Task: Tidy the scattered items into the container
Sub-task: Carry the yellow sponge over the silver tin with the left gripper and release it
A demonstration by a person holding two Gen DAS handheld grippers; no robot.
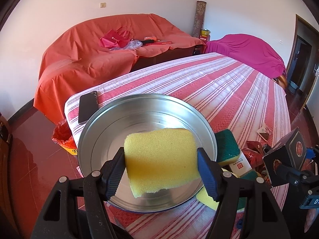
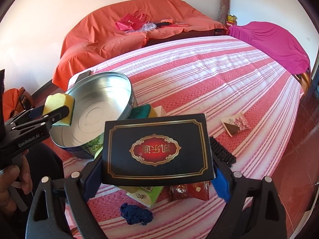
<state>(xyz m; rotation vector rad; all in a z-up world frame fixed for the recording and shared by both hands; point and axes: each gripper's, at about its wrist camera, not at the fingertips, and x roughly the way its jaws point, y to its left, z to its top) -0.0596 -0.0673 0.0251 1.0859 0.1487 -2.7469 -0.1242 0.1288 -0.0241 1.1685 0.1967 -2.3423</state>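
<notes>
The left gripper (image 1: 161, 169) is clamped on a yellow sponge (image 1: 159, 155), held above the near part of the round metal tin (image 1: 99, 119), which is bare inside. The right gripper (image 2: 157, 171) pinches a dark box (image 2: 155, 147) with gold trim and a red emblem by its side edges, raised just right of the tin and clear of its rim.

Against the tin's right wall lies a second sponge (image 2: 142, 110), green side up, with a third, yellow sponge (image 1: 207, 198) nearer, mostly covered by the left gripper's finger. A black phone (image 1: 88, 105) lies touching the tin's far-left rim. Right of the tin a patterned packet (image 2: 236, 124) lies well apart on the striped cloth (image 2: 199, 75). Nearer than the tin, under the box, sit a green-and-white pack (image 2: 146, 196), red wrappers (image 2: 189, 192) and a dark blue clump (image 2: 136, 214); the box hides their upper parts, and what the clump is cannot be told.
</notes>
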